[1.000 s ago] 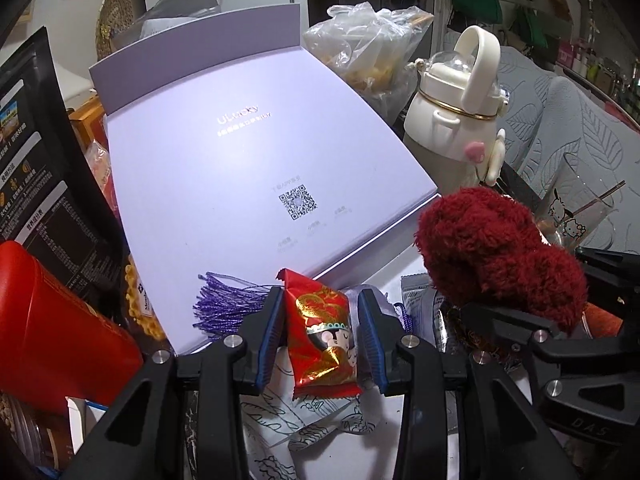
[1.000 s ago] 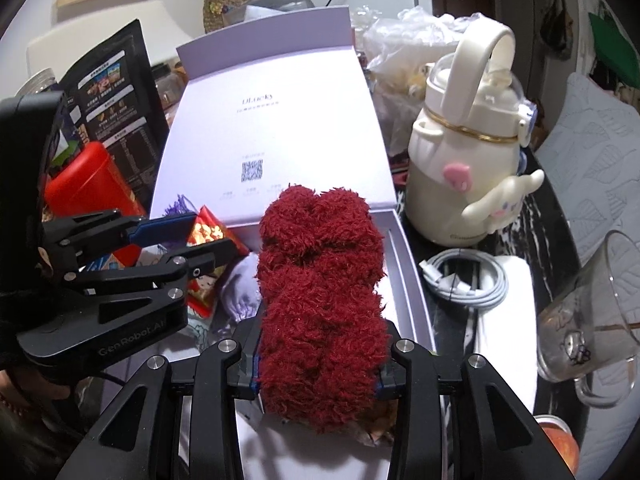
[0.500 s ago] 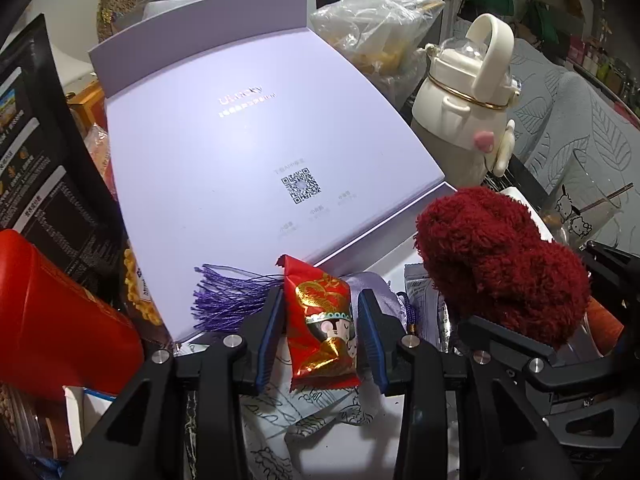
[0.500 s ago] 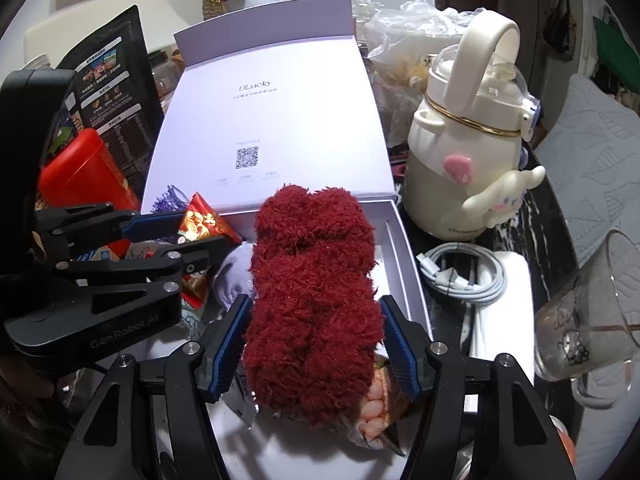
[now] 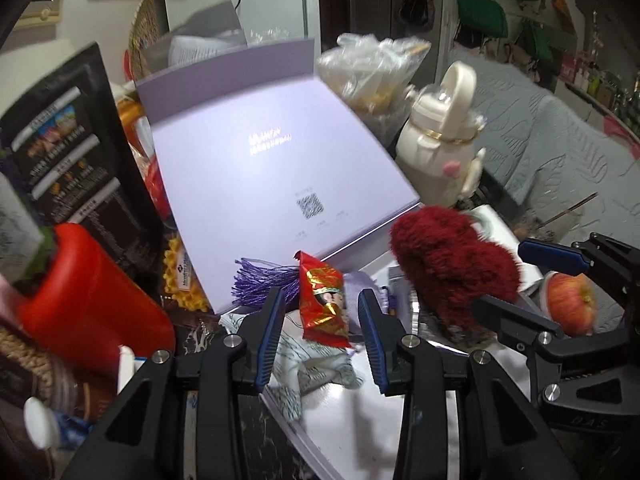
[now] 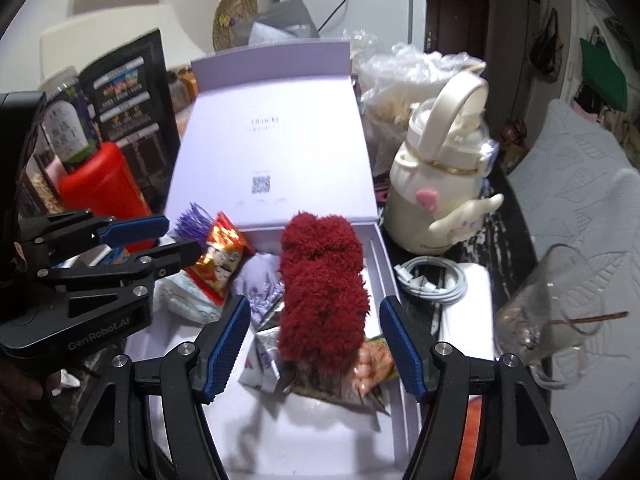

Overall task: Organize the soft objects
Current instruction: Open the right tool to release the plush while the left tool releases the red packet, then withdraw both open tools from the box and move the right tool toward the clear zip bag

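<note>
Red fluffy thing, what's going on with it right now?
Both grippers open. Red fluffy thing released in the box, resting on snack packets. Nothing in the way.

Ahead of the right gripper, jaws spread, the red fuzzy bundle stood between the pads with a gap on each side. Foil snack packets lay under it. Bare box floor lay open below the jaws. To its right the box wall, coiled white cable and cream kettle-shaped bottle blocked passage. To its left the left gripper and red snack packet stood close. The raised lavender lid closed off the far side.
</note>
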The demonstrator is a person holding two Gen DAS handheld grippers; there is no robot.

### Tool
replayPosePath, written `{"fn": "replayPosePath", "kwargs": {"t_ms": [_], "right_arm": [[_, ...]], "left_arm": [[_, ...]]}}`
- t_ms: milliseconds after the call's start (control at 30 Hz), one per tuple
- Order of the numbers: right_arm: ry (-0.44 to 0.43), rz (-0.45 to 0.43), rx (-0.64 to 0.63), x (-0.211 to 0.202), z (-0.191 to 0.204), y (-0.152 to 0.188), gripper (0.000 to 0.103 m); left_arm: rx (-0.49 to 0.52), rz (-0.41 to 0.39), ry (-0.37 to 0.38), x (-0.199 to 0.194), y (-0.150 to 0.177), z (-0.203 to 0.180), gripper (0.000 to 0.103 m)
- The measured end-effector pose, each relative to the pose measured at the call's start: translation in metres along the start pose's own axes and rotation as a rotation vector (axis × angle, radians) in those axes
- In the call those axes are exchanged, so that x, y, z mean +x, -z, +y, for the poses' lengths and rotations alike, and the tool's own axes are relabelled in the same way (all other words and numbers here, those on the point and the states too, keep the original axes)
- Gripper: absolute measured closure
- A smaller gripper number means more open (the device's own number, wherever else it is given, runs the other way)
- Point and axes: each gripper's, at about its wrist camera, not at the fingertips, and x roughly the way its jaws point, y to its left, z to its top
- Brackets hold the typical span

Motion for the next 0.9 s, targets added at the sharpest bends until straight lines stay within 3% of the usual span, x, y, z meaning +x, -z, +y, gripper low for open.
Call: {"fn": "replayPosePath", "kwargs": {"t_ms": [533,633,700,900], "right_arm": [[0.063,-0.149,-0.003,-0.125,0.028,0.021,0.035],[0.080,-0.171,0.000,-0.146,0.032,0.029,0.035],[0.088,-0.183,0.000,-0.158,0.035,0.034,0.033],[0.122,-0.212,0.009,-0.191,0.040,0.058,0.031]], "left_arm": [[0.032,-0.148,0.004,-0.114,0.015,-0.020,0.065],[0.038,-0.166,0.004,-0.132,0.021,-0.026,0.044],[0.045,-0.193,-0.003,-0.145,0.028,-0.031,0.022],[0.089,-0.260,-0.014,-0.178,0.047,-0.048,0.021]]}}
